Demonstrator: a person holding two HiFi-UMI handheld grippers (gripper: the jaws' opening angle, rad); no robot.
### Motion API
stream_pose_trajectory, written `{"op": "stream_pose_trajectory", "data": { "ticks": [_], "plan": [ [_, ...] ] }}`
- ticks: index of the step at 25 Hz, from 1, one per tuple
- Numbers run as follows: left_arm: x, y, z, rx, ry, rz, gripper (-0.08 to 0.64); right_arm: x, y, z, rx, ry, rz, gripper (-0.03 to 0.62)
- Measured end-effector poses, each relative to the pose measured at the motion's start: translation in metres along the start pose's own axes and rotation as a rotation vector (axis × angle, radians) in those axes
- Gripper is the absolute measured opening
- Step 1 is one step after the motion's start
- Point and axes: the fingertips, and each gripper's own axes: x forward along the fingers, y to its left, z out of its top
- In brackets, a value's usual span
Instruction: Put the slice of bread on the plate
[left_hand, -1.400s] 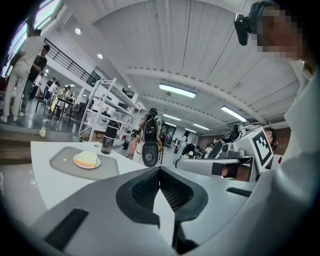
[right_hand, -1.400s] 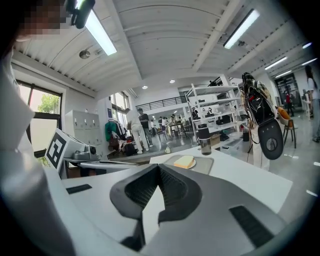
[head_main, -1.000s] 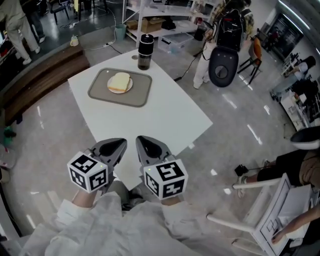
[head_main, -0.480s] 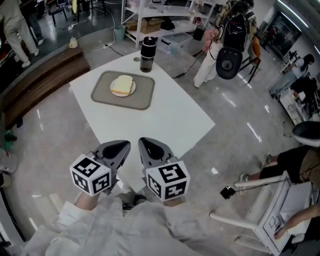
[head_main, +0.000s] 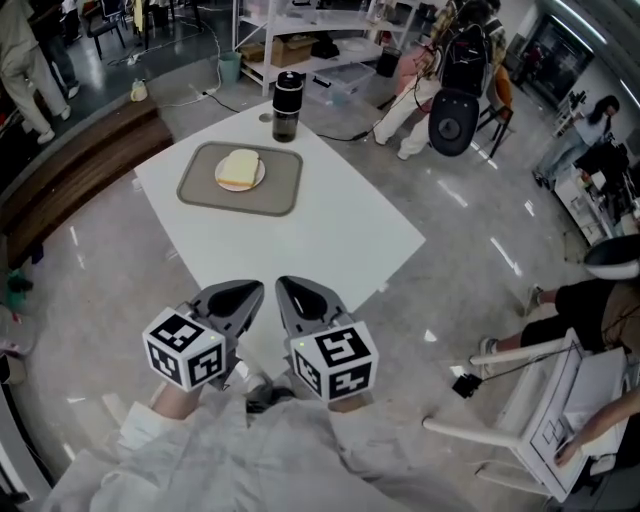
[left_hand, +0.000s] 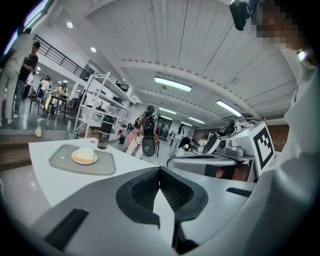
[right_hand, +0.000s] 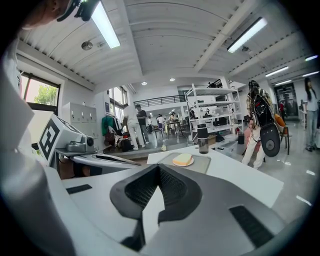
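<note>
Already, bread slice (head_main: 240, 165) lies on plate (head_main: 261, 179), far tray (head_main: 203, 189); near, left gripper (head_main: 250, 292) and right gripper (head_main: 288, 290) pressed together, empty.

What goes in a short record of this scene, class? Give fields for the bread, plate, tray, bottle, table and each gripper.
bread slice: lying on the plate, not held
plate: small, round, on the tray
tray: grey, on the far half of the table
bottle: dark, upright, at the table's far corner beyond the tray
table: white, square
left gripper: jaws together, empty, at the near edge
right gripper: jaws together, empty, beside the left one
task state: bread is on the plate
</note>
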Motion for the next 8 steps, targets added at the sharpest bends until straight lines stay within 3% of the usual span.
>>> {"op": "stream_pose_trajectory", "data": {
  "ticks": [8],
  "plan": [
    [0.002, -0.014, -0.009, 0.002, 0.004, -0.012, 0.009, -0.011, 0.001, -0.007, -0.010, -0.002, -0.007, 0.012]
  ]
}}
